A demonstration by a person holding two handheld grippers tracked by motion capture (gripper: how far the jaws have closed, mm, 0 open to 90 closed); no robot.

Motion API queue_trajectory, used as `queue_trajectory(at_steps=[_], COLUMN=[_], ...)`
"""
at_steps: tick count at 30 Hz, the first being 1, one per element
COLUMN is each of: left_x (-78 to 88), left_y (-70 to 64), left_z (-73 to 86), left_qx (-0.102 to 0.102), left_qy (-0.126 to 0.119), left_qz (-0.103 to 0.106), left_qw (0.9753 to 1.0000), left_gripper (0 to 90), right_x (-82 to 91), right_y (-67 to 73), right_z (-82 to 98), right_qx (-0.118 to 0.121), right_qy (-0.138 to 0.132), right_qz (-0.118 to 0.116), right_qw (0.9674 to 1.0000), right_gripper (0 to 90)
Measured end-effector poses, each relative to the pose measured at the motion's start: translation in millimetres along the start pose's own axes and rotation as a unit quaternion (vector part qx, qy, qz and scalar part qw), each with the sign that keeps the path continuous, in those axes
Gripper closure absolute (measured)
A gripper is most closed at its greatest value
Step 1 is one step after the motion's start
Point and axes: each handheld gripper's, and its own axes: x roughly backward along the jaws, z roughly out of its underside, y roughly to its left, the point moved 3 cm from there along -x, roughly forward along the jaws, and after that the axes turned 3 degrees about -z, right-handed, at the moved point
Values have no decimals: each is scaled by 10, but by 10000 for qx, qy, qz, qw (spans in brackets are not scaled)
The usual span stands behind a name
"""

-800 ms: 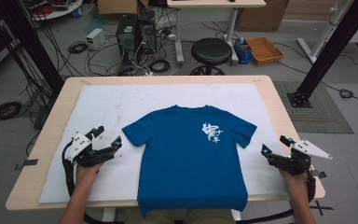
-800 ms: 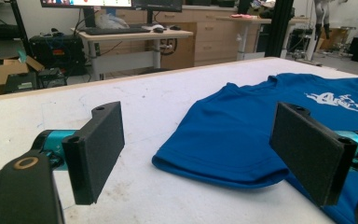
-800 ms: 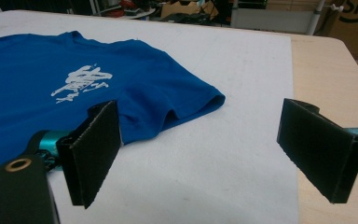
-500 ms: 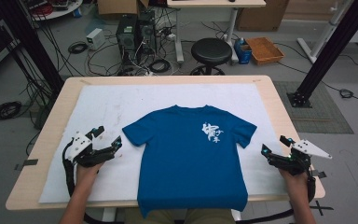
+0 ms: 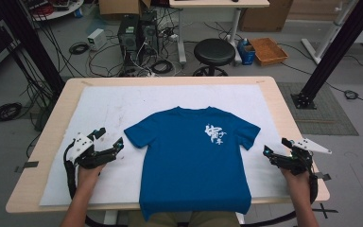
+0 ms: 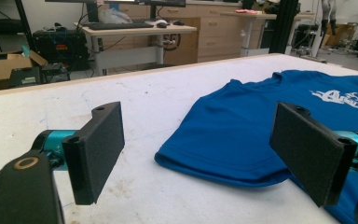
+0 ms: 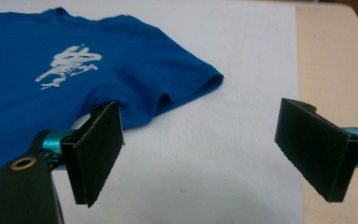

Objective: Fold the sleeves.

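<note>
Two grippers at the table, one on each side of a blue T-shirt. Left gripper: held over the white sheet near the table's left edge, level with the shirt's nearer sleeve, jaws pointing toward that sleeve. Jaws spread wide, nothing between them. In the left gripper view the sleeve hem lies just ahead of the jaws, not touching either pad; bare, slightly smudged sheet lies between the gripper and the shirt.

T-shirt: flat, front up, in the middle of the sheet, collar toward the far edge, hem hanging over the near edge of the table. White print on the chest, toward the right sleeve. Sleeves spread out to either side.

Right gripper: near the table's right edge, at the sheet's right border, jaws pointing toward the right sleeve. Jaws spread wide, empty. In the right gripper view the sleeve lies ahead and to the left of the jaws, apart from them, with clear sheet in between.

Surroundings beyond the far edge: round black stool, computer towers with tangled cables on the floor, an orange tray to the right. Black frame posts stand at both far sides. Nothing lies between either gripper and the shirt.
</note>
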Motion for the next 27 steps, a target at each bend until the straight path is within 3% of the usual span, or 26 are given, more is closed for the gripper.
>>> queue_trajectory(at_steps=[3, 4, 6, 9, 12, 14, 15, 17, 20, 23, 27], left_x=[-6, -10, -16, -15, -16, -16, -19, -17, -17, -18, -16], left_y=[-10, -14, -13, -17, -36, -39, -42, -32, -26, -36, -40], left_z=[-1, -1, -1, -2, -1, -2, -2, -2, -2, -1, 0], left_qx=[-36, -62, -57, -75, -156, -189, -186, -140, -108, -156, -185], left_qy=[1, 25, 44, 65, 88, 105, 100, 112, 94, 116, 109], left_qz=[-2, -15, -28, -45, -54, -62, -67, -65, -66, -82, -104], left_qw=[10000, 10000, 10000, 9999, 9998, 9997, 9998, 9998, 9999, 9998, 9997], left_gripper=[178, 179, 186, 186, 186, 185, 186, 186, 185, 185, 186], right_x=[-12, -13, -23, -80, -234, -295, -459, -594, -775, -903, -944], right_y=[-34, -66, -72, -33, -52, -75, -120, -123, -92, -79, -60], right_z=[-6, -32, -97, -260, -392, -420, -450, -450, -444, -420, -410], right_qx=[-199, -691, -987, -1044, -1165, -1225, -1518, -1683, -1504, -1144, -664], right_qy=[53, -20, -41, 25, 331, 348, 487, 641, 995, 1387, 1559], right_qz=[92, 121, 32, 33, 220, 298, 435, 428, 506, 759, 1009], right_qw=[9997, 9975, 9951, 9945, 9924, 9914, 9862, 9827, 9823, 9808, 9804], right_gripper=[148, 148, 149, 153, 165, 196, 231, 259, 336, 420, 545])
